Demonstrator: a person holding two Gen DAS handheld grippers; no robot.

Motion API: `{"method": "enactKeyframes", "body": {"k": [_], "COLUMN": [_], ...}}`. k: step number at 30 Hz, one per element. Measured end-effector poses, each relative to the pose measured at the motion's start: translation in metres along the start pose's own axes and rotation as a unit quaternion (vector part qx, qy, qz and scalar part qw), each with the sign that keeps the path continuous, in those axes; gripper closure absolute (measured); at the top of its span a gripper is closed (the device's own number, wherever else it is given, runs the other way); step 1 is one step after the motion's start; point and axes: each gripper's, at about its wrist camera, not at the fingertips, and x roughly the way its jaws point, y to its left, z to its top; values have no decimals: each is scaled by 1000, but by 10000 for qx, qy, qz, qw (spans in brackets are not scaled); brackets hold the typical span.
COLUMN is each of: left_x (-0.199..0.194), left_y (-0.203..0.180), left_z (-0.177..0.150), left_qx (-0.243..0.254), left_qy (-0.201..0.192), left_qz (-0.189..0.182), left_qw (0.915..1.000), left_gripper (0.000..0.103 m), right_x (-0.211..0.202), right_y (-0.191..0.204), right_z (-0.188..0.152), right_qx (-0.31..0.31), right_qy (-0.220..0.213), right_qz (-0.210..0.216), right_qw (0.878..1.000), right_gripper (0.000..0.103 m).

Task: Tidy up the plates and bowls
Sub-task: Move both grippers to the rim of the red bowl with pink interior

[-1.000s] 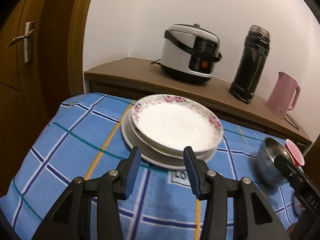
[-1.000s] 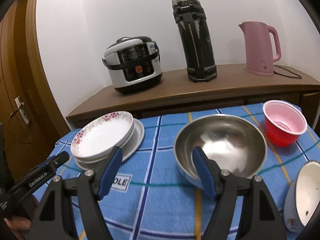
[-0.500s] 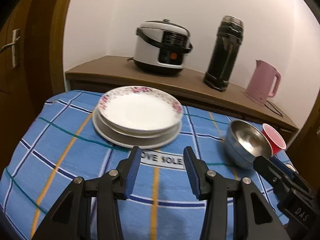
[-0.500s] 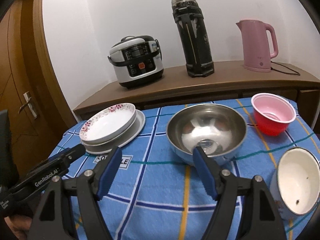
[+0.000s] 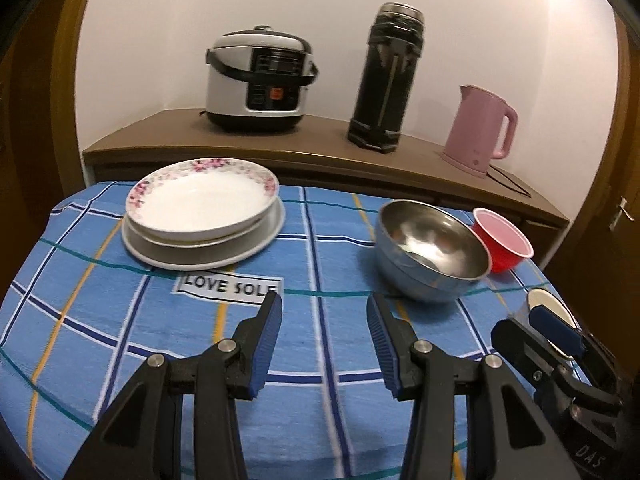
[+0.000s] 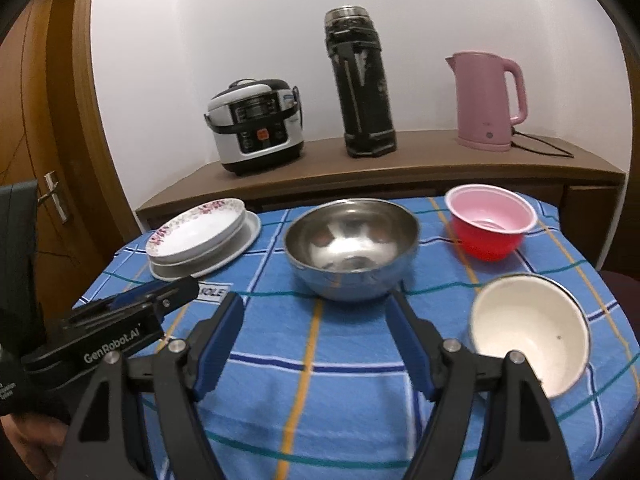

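A stack of plates, topped by a white plate with a pink flower rim, sits at the far left of the blue checked tablecloth; it also shows in the right wrist view. A steel bowl stands mid-table, also in the left wrist view. A red bowl with a pink inside is behind it on the right. A white enamel bowl is at the near right. My left gripper is open and empty above the cloth. My right gripper is open and empty just in front of the steel bowl.
A wooden sideboard behind the table carries a rice cooker, a tall black flask and a pink kettle. A wooden door is on the left. The table's near edge drops off below the grippers.
My left gripper has pulled back from the plate stack and swung right, bringing the steel and red bowls into view. My right gripper has drawn back from the steel bowl, revealing the white enamel bowl.
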Motion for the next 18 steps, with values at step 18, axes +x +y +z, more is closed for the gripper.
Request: {"method": "enactKeyframes", "body": {"k": [18], "left_x": [11], "left_y": [-55], "left_z": [-14], "left_qx": [310], "left_qy": [286], "left_qz": [-518], "left_qw": [9978], "left_gripper": [56], "right_x": [-42], "right_y": [-58], "right_z": [-14], "right_qx": [209], "right_qy": [-116], "right_qz": [-491], "right_qw": [9985], "right_gripper": [32]}}
